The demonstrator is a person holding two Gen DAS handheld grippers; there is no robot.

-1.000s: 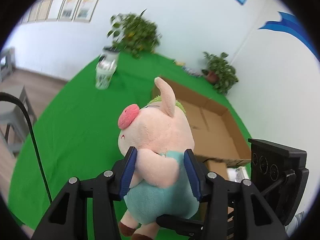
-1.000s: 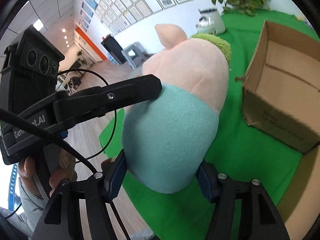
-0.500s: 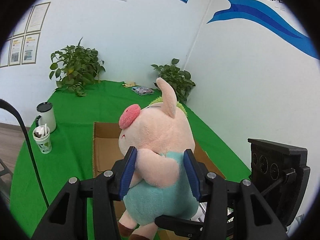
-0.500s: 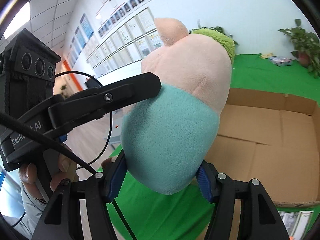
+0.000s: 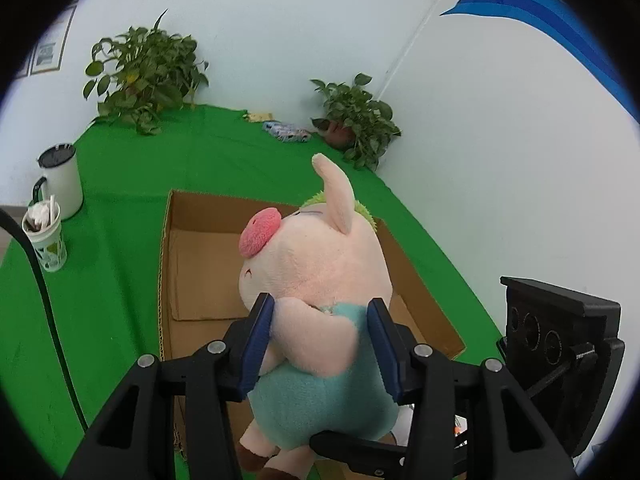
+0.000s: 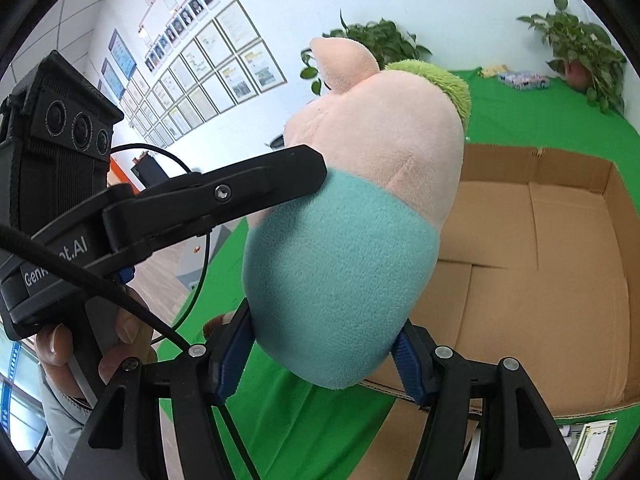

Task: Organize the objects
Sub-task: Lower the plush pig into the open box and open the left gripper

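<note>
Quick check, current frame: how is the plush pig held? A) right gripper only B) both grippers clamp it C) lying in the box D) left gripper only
B: the left gripper pinches the plush pig at its arm and chest, and the right gripper squeezes its teal belly, above the cardboard box.

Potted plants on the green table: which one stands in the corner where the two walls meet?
The smaller plant, in a brown pot; the bigger bushy one stands further left.
</note>
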